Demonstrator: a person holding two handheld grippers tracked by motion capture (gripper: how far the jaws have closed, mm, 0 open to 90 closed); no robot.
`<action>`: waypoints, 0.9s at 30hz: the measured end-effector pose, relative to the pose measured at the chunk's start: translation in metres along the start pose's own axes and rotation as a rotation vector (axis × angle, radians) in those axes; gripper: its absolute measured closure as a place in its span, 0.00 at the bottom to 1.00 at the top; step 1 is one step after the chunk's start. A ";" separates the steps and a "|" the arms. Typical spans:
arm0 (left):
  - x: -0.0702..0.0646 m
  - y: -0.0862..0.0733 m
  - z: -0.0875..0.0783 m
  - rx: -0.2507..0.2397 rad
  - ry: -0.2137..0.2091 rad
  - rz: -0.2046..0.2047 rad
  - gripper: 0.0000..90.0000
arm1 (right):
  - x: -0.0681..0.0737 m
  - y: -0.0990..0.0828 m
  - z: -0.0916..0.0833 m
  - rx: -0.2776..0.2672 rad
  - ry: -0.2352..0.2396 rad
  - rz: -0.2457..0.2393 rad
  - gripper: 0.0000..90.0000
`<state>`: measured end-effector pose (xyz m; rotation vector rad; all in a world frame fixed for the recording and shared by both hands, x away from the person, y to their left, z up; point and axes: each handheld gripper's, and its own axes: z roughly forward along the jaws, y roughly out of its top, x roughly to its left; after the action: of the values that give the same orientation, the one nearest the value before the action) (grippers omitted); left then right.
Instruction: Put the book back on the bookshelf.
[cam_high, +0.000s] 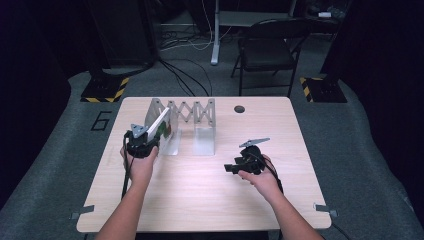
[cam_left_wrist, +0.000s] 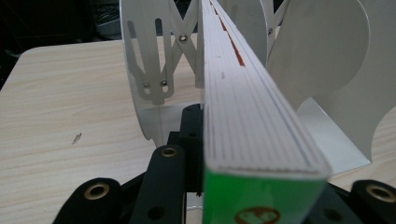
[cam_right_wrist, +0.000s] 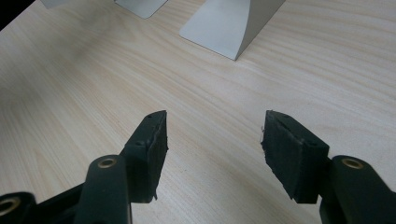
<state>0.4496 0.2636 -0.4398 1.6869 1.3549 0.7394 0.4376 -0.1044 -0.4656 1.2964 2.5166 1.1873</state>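
Overhead light falls bright on the pale wooden table (cam_high: 200, 200) while the surrounding room sinks into near-black; the high view is soft and grainy, close foregrounds slightly blurred.

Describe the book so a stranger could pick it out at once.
On the table, a white folding rack stands near the far edge. At its left end, the left gripper is shut on the book, tilted between the dividers. It alone has a green cover and white page edges.

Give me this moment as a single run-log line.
left gripper: jaws shut on book | book: tilted, at expanding rack | right gripper: jaws open, empty, over table
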 end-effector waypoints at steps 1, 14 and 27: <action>0.000 0.000 0.001 0.004 0.002 0.009 0.84 | 0.000 0.000 0.000 0.000 0.000 0.000 0.45; -0.002 -0.002 0.010 0.014 0.015 0.014 0.84 | 0.000 0.000 0.000 0.004 0.001 0.008 0.45; -0.006 -0.007 0.015 0.008 0.025 0.032 0.84 | -0.001 0.000 -0.001 -0.002 0.002 0.003 0.45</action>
<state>0.4578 0.2546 -0.4529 1.7144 1.3524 0.7769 0.4375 -0.1057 -0.4649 1.3000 2.5152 1.1918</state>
